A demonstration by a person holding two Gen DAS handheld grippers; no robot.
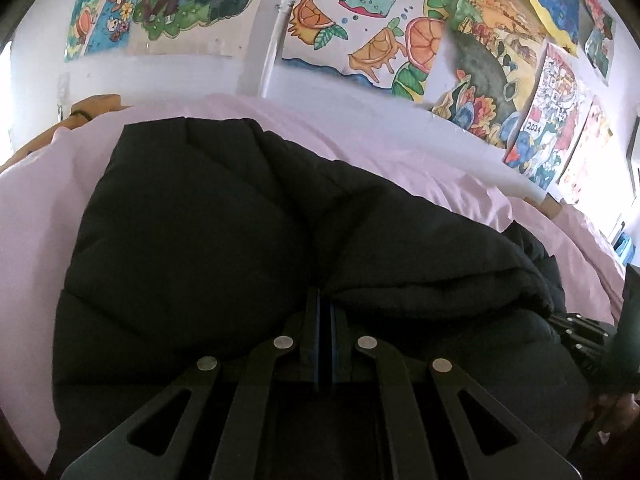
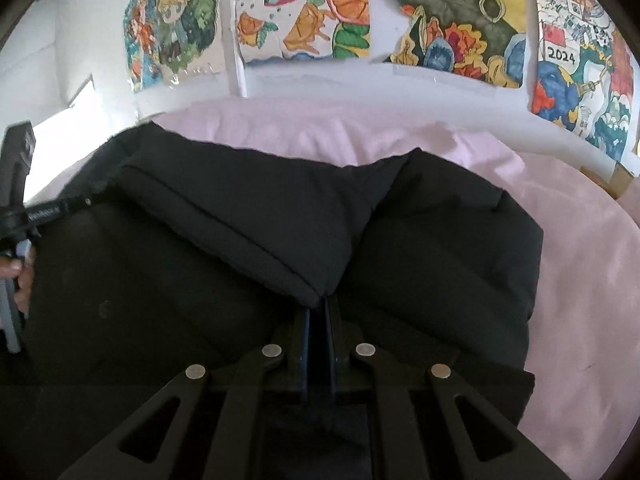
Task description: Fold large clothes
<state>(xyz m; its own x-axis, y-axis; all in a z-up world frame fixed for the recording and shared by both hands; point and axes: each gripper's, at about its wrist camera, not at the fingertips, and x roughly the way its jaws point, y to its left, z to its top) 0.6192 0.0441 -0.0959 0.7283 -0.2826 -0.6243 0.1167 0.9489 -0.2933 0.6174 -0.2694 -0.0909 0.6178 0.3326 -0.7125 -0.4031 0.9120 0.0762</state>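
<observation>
A big black padded jacket [image 1: 224, 232] lies on a bed with a pale pink sheet [image 1: 420, 160]. My left gripper [image 1: 325, 300] is shut on a fold of the jacket, which bunches up right at its tips. In the right wrist view the same black jacket [image 2: 440, 248] fills the middle, and my right gripper [image 2: 320, 304] is shut on a stitched edge of it that rises in a peak from the tips. The left gripper's body and the hand on it [image 2: 16, 240] show at the left edge. The right gripper's linkage [image 1: 580, 332] shows at the right edge of the left wrist view.
The pink sheet [image 2: 568, 280] spreads around the jacket to the right and behind it. A white wall with several colourful drawings [image 1: 360, 28] runs close behind the bed. A tan wooden bed end [image 1: 96, 108] stands at the far left.
</observation>
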